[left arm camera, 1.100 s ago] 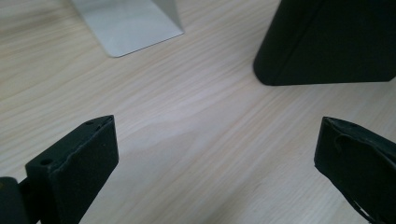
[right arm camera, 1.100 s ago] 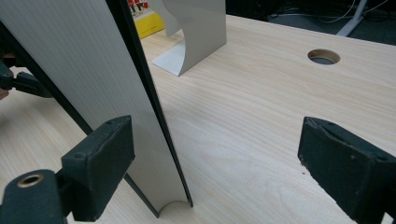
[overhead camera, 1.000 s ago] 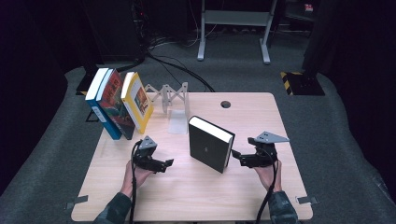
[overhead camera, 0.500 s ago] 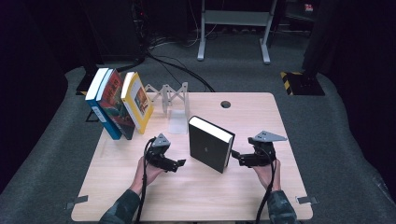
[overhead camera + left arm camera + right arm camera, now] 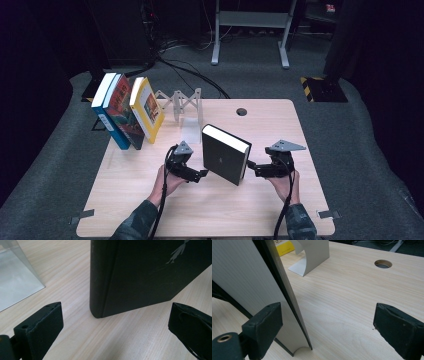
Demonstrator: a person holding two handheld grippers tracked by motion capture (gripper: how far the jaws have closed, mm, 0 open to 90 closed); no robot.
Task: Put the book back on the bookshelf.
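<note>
A black book (image 5: 226,161) stands upright on its lower edge near the middle of the counter (image 5: 125,200), slightly toward the near edge. Its white page block faces up and toward the right edge; its dark cover faces the near-left corner.

The left gripper (image 5: 201,175) sits just beside the book's left side, held by the left hand (image 5: 170,181). Its fingers (image 5: 42,327) are released and spread wide. In the left gripper view the book's spine corner (image 5: 100,307) stands between the fingers but farther ahead, with bare counter between; no contact shows.

The right gripper (image 5: 251,167) sits at the book's right side, held by the right hand (image 5: 284,184). Its fingers (image 5: 265,325) are also released and spread wide. In the right gripper view the book's page edge (image 5: 242,285) and cover edge reach down in front of the left finger; whether that finger touches the pages cannot be told. The other finger is well apart from the book, over bare counter.

Three more books (image 5: 129,110) lean together at the far-left corner. A grey folding rack (image 5: 181,102) stands near the far edge, with a clear bookend (image 5: 191,131) just in front of it. A round cable hole (image 5: 242,111) lies near the far edge, to the right of the rack.
</note>
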